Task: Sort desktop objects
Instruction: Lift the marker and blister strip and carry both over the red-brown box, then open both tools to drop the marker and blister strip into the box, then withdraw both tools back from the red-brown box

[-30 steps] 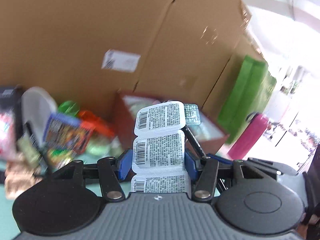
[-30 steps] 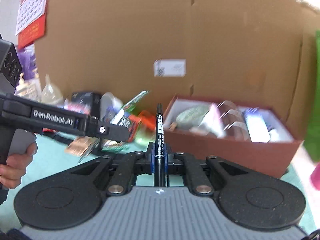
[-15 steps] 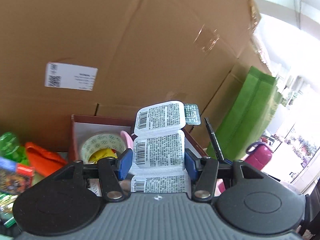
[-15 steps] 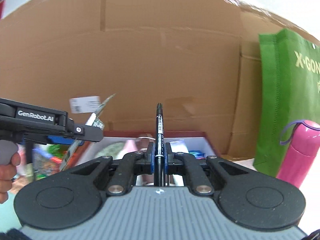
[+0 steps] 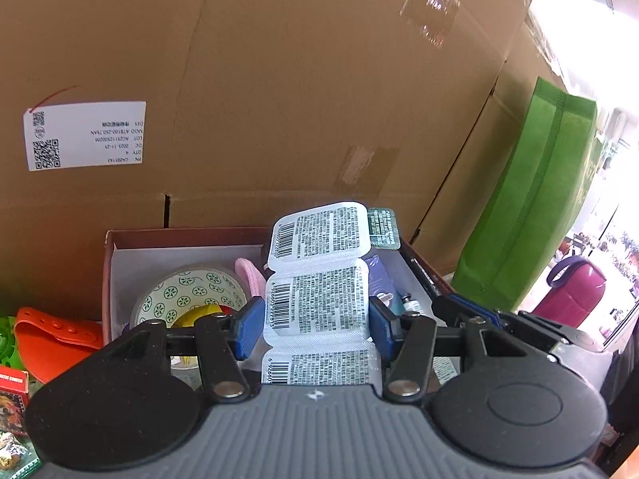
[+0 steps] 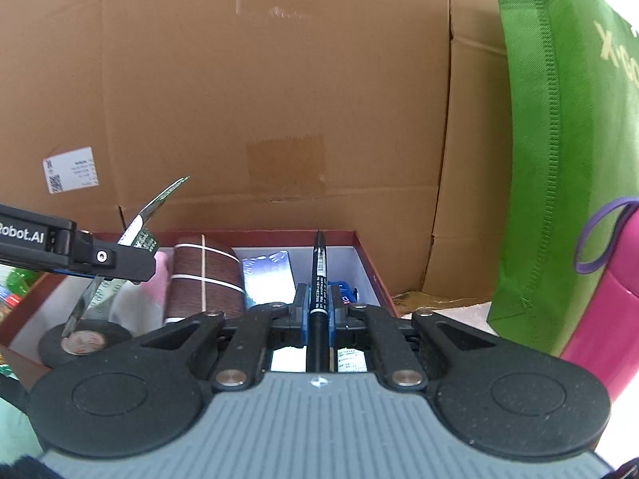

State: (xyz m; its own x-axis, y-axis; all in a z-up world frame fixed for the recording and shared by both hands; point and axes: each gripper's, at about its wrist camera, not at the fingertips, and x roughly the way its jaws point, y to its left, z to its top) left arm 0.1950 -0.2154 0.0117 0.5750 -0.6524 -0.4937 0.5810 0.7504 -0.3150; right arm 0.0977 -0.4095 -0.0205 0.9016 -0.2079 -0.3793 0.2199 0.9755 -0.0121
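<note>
My left gripper (image 5: 317, 321) is shut on a white strip of sealed packets (image 5: 319, 271) printed with barcodes, held upright over the red box (image 5: 110, 275). My right gripper (image 6: 318, 309) is shut on a black pen (image 6: 318, 275) that points forward over the same red box (image 6: 369, 271). In the right wrist view the left gripper (image 6: 100, 257) reaches in from the left, its packet strip (image 6: 139, 231) seen edge-on. Inside the box lie a patterned tape roll (image 5: 187, 295), a brown wallet-like roll (image 6: 205, 279), a black tape roll (image 6: 84, 339) and a blue packet (image 6: 265, 275).
A big cardboard box (image 6: 279, 99) walls off the back. A green fabric bag (image 6: 567, 159) and a pink bottle (image 6: 603, 311) stand to the right. An orange item (image 5: 56, 339) and small colourful packs (image 5: 12, 399) lie left of the red box.
Both grippers have swung right, from the cluttered pile at the left to above the red box, each keeping its hold. The box now fills the lower middle of both views.
</note>
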